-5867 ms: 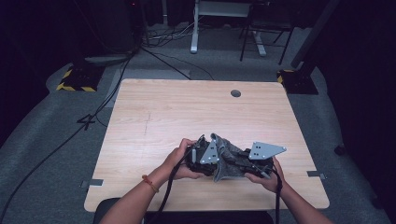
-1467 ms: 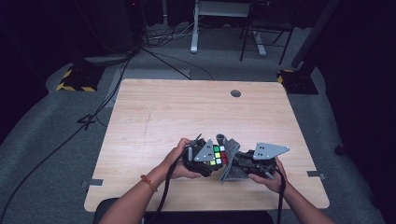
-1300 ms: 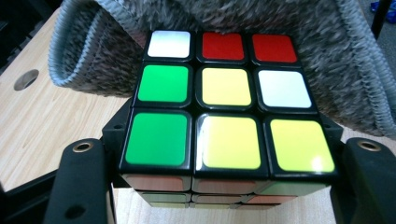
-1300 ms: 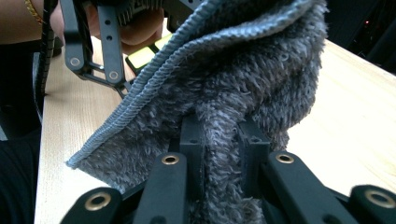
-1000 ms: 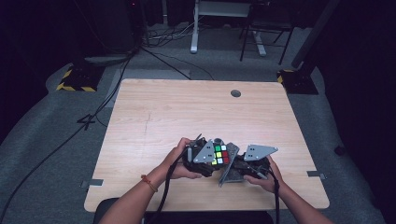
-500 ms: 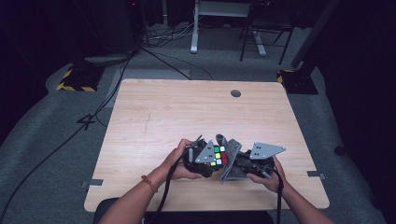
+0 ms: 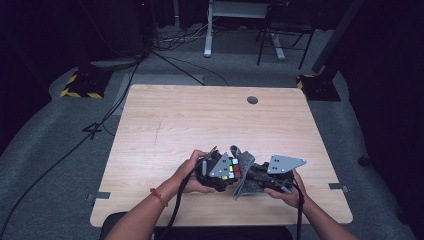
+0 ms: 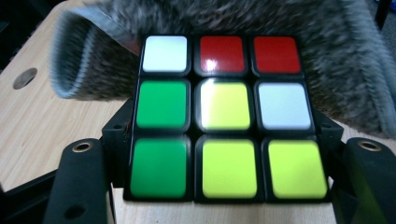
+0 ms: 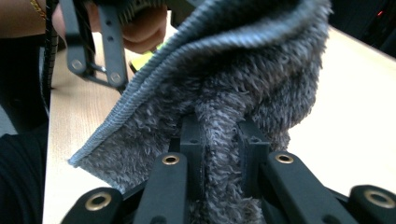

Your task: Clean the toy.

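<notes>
On the pale wooden table, near its front edge, a scrambled puzzle cube is clamped in the left tool while a grey fuzzy cloth is pinched in the right tool and pressed against the cube's far side, so wiping is judged underway, with the other faces left.

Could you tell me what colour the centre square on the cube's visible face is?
Yellow, clearest in the left gripper view on the cube.
</notes>
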Action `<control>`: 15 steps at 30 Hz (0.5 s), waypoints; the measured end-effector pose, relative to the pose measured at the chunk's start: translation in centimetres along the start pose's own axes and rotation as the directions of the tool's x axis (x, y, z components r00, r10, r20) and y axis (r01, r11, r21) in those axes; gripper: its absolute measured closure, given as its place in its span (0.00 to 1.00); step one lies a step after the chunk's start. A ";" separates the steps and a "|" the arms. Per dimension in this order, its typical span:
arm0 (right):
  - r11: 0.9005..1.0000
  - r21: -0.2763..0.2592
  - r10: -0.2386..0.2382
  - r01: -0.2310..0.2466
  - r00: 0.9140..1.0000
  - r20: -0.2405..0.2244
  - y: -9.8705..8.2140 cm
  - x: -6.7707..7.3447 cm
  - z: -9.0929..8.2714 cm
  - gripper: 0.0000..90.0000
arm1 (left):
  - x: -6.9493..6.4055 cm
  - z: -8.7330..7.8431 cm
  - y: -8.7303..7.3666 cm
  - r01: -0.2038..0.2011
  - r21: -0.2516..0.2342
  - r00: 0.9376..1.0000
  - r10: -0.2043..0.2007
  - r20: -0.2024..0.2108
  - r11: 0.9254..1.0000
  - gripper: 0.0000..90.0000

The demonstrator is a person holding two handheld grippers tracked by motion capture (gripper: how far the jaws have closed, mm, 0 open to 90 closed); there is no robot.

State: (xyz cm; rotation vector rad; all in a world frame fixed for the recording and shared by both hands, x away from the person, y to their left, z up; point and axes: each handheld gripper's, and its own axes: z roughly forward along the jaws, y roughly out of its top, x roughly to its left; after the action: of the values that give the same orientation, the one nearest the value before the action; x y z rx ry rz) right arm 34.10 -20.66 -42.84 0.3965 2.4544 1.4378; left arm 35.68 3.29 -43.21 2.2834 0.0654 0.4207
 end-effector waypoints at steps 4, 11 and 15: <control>1.000 -0.005 -0.021 0.021 1.000 0.007 0.4 0.3 -0.1 0.85 | -0.2 0.4 0.1 -0.011 0.026 1.000 0.011 -0.008 1.000 0.36; 0.998 0.032 -0.064 0.063 0.997 0.034 0.8 0.8 0.3 0.85 | -0.3 1.0 0.2 -0.022 0.069 0.999 0.024 -0.027 0.997 0.37; 0.998 0.061 -0.037 0.034 0.999 0.040 0.2 0.0 0.5 0.85 | -0.3 0.5 0.3 -0.012 0.040 1.000 0.013 -0.022 0.999 0.37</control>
State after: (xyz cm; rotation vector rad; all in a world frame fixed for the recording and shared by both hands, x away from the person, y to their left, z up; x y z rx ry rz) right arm 34.32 -20.16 -42.89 0.3893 2.4642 1.3305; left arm 35.57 2.68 -43.39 2.3198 0.0720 0.4551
